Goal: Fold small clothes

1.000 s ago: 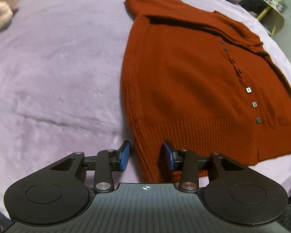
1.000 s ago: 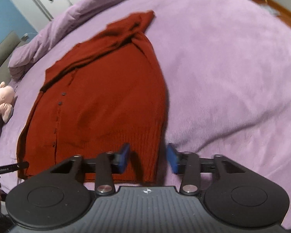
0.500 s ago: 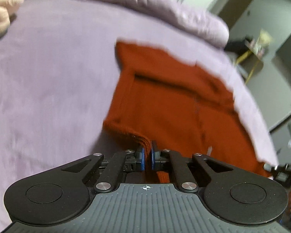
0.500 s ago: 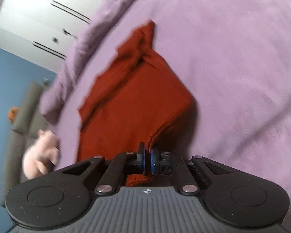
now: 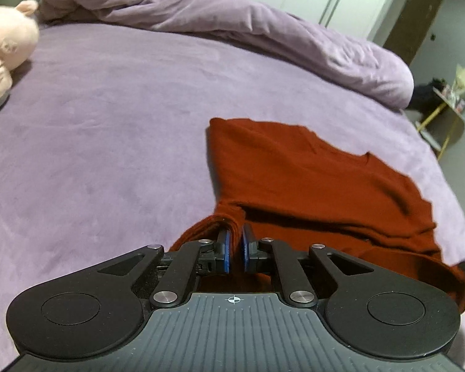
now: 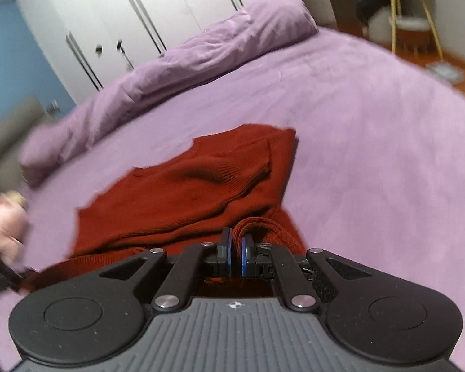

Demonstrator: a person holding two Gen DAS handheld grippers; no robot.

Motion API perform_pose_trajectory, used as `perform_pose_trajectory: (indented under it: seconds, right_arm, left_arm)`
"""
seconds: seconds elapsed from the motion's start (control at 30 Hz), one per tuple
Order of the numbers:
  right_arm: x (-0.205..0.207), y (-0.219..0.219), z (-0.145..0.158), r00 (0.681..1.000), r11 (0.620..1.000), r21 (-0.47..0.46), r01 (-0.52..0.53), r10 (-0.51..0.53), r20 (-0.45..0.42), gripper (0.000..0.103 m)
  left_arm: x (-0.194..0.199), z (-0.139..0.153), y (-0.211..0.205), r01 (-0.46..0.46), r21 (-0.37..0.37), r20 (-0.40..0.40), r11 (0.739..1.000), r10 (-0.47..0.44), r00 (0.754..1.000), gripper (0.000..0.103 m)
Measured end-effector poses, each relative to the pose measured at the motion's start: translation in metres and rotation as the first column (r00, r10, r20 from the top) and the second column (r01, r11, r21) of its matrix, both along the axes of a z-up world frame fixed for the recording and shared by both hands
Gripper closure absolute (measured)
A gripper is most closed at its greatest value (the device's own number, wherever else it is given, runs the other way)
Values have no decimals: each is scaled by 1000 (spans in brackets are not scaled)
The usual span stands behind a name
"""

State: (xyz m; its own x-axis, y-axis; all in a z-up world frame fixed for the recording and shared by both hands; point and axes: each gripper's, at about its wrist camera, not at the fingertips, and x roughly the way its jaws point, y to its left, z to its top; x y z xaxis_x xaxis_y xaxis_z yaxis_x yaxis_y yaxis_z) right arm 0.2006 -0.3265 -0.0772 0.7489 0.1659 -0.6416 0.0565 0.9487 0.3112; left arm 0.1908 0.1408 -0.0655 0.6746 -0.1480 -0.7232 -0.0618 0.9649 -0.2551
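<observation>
A rust-red knit cardigan [image 5: 310,179] lies on the purple bed [image 5: 93,139], its lower part doubled over the upper part. My left gripper [image 5: 235,237] pinches the bunched ribbed hem at the cardigan's left corner. Its jaws are opening slightly, with the knit still between the blue pads. In the right wrist view the cardigan [image 6: 201,192] shows its folded sleeve on top. My right gripper [image 6: 236,238] holds the right hem corner the same way, jaws easing open with fabric between them. The buttons are hidden.
A pink plush toy [image 5: 6,46] sits at the far left of the bed. A rolled purple duvet [image 5: 263,31] runs along the far edge, with white wardrobe doors [image 6: 124,15] behind. A yellow-legged side table [image 5: 446,114] stands beyond the bed's right edge.
Both grippers closed on the hem corners, then lifted them and carried them forward over the cardigan's body. The flat buttoned front is now covered by the fold.
</observation>
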Motion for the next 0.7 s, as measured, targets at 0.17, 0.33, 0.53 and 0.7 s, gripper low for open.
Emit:
perform_pose_trajectory:
  seconds: [0.17,0.33,0.53,0.7]
  right_arm:
    - [0,-6,-3,996,993,-94,-75,80,44,69]
    - [15,-5,-19,988,968,-195,-156,152,-39,62]
    - [25,7,-29,974,947,-226,-229,223,-50,64]
    - [25,16,-34,968,932,-263,-250,243,-56,91]
  left_arm:
    - [-4,-10,8,81,24,29,996,-82,996,85]
    - [-5,-18,19,94,81,44,992,-97,994,81]
    - [1,-23,33,98,31,20,995,-99,995,77]
    - [16,-37,17,180,96,-19,979,-179,984,74]
